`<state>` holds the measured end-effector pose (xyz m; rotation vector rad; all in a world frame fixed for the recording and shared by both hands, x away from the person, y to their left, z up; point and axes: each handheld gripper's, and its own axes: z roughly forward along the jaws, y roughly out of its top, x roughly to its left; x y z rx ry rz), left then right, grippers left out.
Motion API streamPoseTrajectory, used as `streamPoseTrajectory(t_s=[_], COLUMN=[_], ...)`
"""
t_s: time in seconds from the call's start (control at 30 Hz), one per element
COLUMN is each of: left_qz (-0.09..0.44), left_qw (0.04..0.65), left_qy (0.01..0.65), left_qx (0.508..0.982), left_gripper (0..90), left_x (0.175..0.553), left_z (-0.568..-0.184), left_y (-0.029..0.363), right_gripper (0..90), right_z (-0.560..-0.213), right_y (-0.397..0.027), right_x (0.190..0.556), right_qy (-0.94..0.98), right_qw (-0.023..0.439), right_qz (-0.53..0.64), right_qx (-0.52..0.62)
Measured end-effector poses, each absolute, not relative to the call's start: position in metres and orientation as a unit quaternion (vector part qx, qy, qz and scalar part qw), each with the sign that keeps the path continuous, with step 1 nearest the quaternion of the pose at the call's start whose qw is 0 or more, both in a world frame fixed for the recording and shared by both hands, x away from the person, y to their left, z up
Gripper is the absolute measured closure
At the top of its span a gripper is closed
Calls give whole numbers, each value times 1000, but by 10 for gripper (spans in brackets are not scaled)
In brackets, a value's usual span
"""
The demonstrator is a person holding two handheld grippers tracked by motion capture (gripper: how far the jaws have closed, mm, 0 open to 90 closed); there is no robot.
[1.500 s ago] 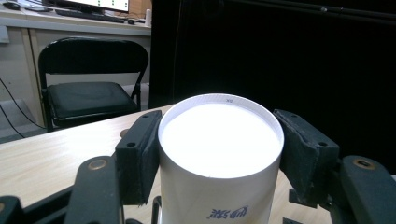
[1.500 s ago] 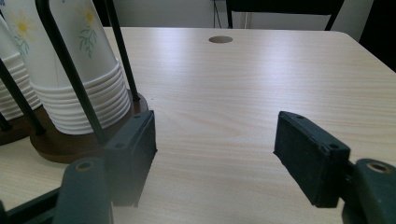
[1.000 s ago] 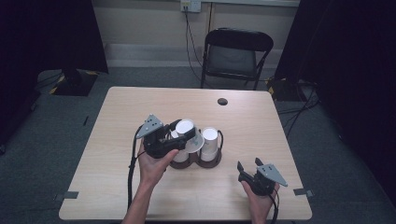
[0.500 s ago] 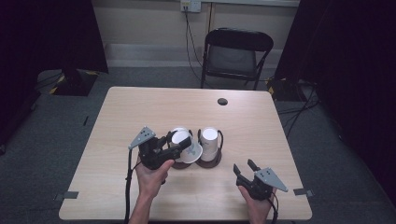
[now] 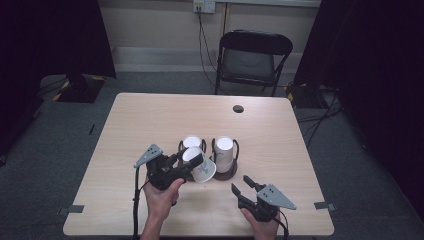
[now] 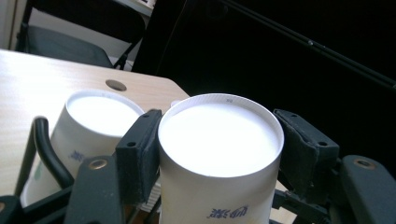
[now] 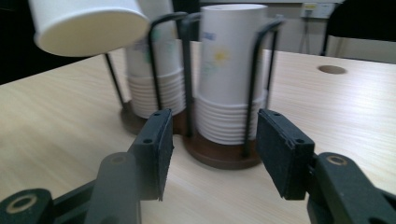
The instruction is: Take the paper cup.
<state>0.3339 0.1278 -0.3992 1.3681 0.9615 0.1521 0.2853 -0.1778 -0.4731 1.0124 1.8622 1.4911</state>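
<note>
The left hand-held gripper (image 5: 192,161) is clamped on a single white paper cup (image 5: 200,167), its two black pads pressed against the cup's sides just below the closed base. In the left gripper view that cup (image 6: 219,154) points base-first away from the camera, with blue print low on its wall. In the high view the cup is tilted on its side and held above the worktop (image 5: 150,120), just in front of the cup holder (image 5: 225,172) and nearer the worktop's near edge than its far edge.

The cup holder is a dark round-based stand with black wire uprights, standing near the middle of the worktop, a little toward the near edge. It carries two stacks of upside-down white cups: the left stack (image 5: 191,142) and the right stack (image 5: 224,152), side by side and each inside its own ring of wires. In the right gripper view the right stack (image 7: 231,70) shows a small flower print and a column of nested rims at its foot, with the held cup (image 7: 88,25) at upper left.

The right hand-held gripper (image 5: 246,187) sits close to the near edge toward the right corner, jaws spread apart with nothing between them, aimed at the holder's base (image 7: 219,156).

A small dark round hole (image 5: 238,108) lies in the worktop close to the far edge. A black folding chair (image 5: 252,60) stands beyond that edge
</note>
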Motion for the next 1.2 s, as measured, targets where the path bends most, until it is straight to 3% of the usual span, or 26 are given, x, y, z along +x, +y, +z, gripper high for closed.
streamPoseTrajectory(t_s=[0.47, 1.2], left_qz=[42, -38], left_qw=[661, 677], left_qy=[437, 450], left_qx=[609, 582], left_gripper=[357, 358], left_x=[323, 321], left_z=[-422, -442], left_y=[124, 123], right_gripper=[496, 474], right_z=[-471, -475], right_y=[-145, -131], right_x=[283, 286], right_qy=[712, 715], right_qw=[230, 241], right_qz=[586, 596], right_qx=[312, 272])
